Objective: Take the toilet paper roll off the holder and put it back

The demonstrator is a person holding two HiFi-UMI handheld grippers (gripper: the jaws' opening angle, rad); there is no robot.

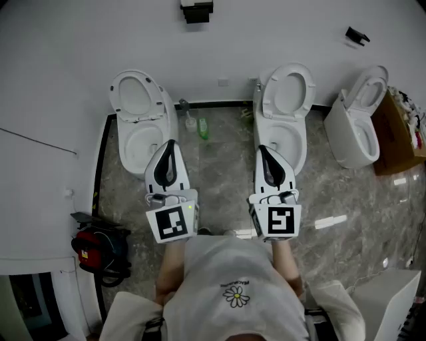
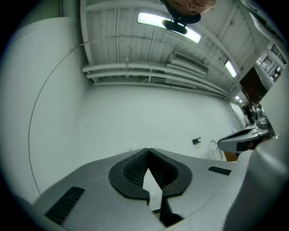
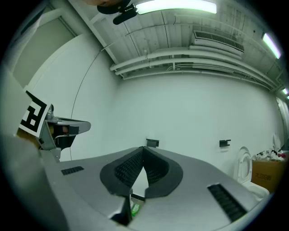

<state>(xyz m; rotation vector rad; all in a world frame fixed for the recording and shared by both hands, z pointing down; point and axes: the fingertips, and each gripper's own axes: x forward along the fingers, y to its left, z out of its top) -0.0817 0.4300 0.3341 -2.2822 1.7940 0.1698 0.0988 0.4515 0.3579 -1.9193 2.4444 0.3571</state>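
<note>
Plainly, the left gripper [image 1: 171, 144] and right gripper [image 1: 261, 148] were both closed tip to tip, holding nothing; the black holder [image 1: 197, 10] hung on the wall ahead (its roll not discernible).

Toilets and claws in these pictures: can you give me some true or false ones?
1. The left toilet, middle toilet and right toilet all have their lids up. True.
2. A green bottle stands between the left and middle toilets. True.
3. Both claws are wide open. False: the left claw and right claw are shut, holding nothing.
4. The cardboard box sits beside the left toilet. False: it is beside the right toilet.
</note>
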